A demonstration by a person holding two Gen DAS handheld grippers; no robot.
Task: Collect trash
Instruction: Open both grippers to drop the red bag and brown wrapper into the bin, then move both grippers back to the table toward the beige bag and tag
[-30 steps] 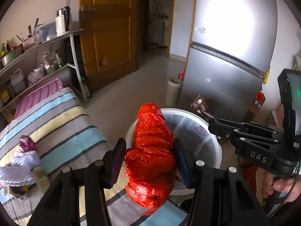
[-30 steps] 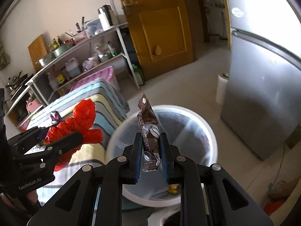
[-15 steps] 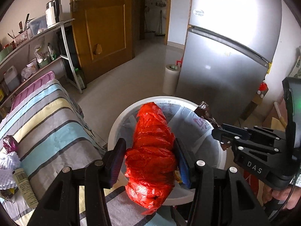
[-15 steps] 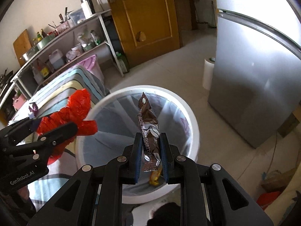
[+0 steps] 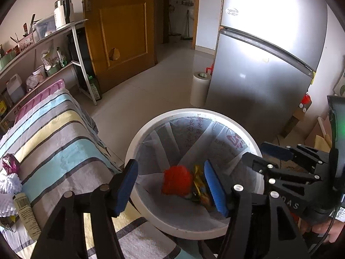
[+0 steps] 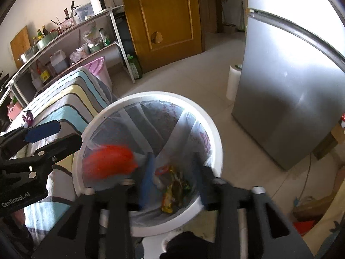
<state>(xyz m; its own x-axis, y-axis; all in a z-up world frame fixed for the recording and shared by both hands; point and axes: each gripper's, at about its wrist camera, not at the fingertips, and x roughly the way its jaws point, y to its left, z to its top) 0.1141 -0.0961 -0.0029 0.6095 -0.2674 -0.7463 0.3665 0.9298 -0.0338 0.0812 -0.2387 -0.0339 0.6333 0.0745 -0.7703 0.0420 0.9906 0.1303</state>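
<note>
I hold both grippers over the white bin (image 5: 151,129), pointing down into it; my left gripper (image 5: 170,184) has just been opening, and now its blue pads (image 5: 126,185) stand well apart with nothing pressed between them. The red plastic bag (image 5: 177,182) is below and ahead of those jaws, inside the bin, against the clear liner (image 5: 172,136); in the right wrist view the same bag (image 6: 110,161) is blurred, on the left part of the bin near its wall. Just to the right of the bag, under my left gripper's right finger, lies a yellow wrapper (image 5: 200,185) with some other small rubbish.

My right gripper (image 6: 174,179) has also just been opening; its jaws are wide and blurred, and they hold nothing; between them, lower down at the bottom of the bin, I see a heap of wrappers (image 6: 174,190), but the brown packet I cannot pick out among them. The bin's rim (image 6: 151,95) is ahead of the right gripper.

To the left of my left gripper is the striped cloth (image 5: 54,133), touching the bin's side; on its far left end lie a purple packet (image 5: 9,166) and white foam netting (image 5: 8,185). Ahead and to the right stands the grey fridge (image 5: 269,64), with a white roll (image 5: 199,88) beside it on the floor.
</note>
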